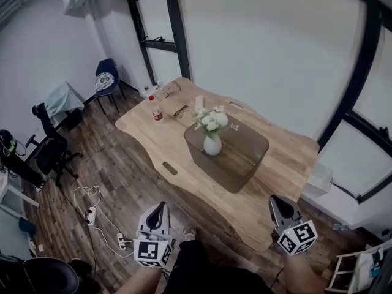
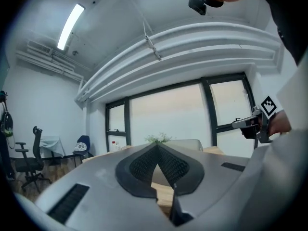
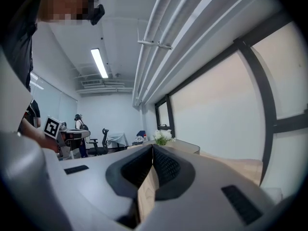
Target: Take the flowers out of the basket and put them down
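A bunch of white flowers (image 1: pixel 212 120) stands upright in a small white vase (image 1: pixel 212 144) on a brown mat (image 1: pixel 245 158) in the middle of a wooden table (image 1: pixel 288 182). No basket shows in any view. My left gripper (image 1: pixel 160 208) is held close to the body, short of the table's near edge, shut and empty. My right gripper (image 1: pixel 277 201) hovers over the near right edge, also shut with nothing in it. In the left gripper view the flowers (image 2: pixel 159 138) peek just above the closed tips (image 2: pixel 156 146). In the right gripper view the flowers (image 3: pixel 162 135) sit far beyond the closed tips (image 3: pixel 152 147).
A bottle (image 1: pixel 155 110) and a pair of glasses (image 1: pixel 180 110) lie at the table's far left end. Office chairs (image 1: pixel 52 149) and a blue chair (image 1: pixel 107 81) stand to the left. Cables and a power strip (image 1: pixel 92 213) lie on the floor. A white rack (image 1: pixel 358 268) is at the lower right.
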Tool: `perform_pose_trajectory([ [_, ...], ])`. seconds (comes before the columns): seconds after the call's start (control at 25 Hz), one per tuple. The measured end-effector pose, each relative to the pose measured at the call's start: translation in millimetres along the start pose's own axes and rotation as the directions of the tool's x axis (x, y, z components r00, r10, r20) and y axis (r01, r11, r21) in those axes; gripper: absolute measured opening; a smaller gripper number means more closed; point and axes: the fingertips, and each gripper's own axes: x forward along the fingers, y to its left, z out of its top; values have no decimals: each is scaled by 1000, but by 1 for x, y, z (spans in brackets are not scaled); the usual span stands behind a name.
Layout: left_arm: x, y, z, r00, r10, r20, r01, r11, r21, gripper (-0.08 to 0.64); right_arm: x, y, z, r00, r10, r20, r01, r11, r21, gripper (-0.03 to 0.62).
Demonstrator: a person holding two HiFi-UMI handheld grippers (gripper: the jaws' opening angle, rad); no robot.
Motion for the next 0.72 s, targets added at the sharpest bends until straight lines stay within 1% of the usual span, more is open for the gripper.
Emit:
perform_pose_trajectory([
  [0.16, 39, 18, 0, 999, -48, 17, 48, 999, -4, 5, 20, -7, 1, 999, -52, -11, 52, 999, 5, 23],
  [0.32, 81, 38, -9, 995, -98, 11, 99, 995, -24, 5, 56, -15, 4, 994, -104, -24, 104, 994, 11, 23],
  [0.48, 122, 65, -12, 987, -162, -6, 162, 987, -10, 5, 102, -15, 11, 989, -143, -25, 143, 989, 20, 23],
  [0.72, 190, 113, 1, 967, -254, 9, 254, 967, -2, 5, 169, -14, 34, 977, -211, -10, 212, 977, 14, 23],
])
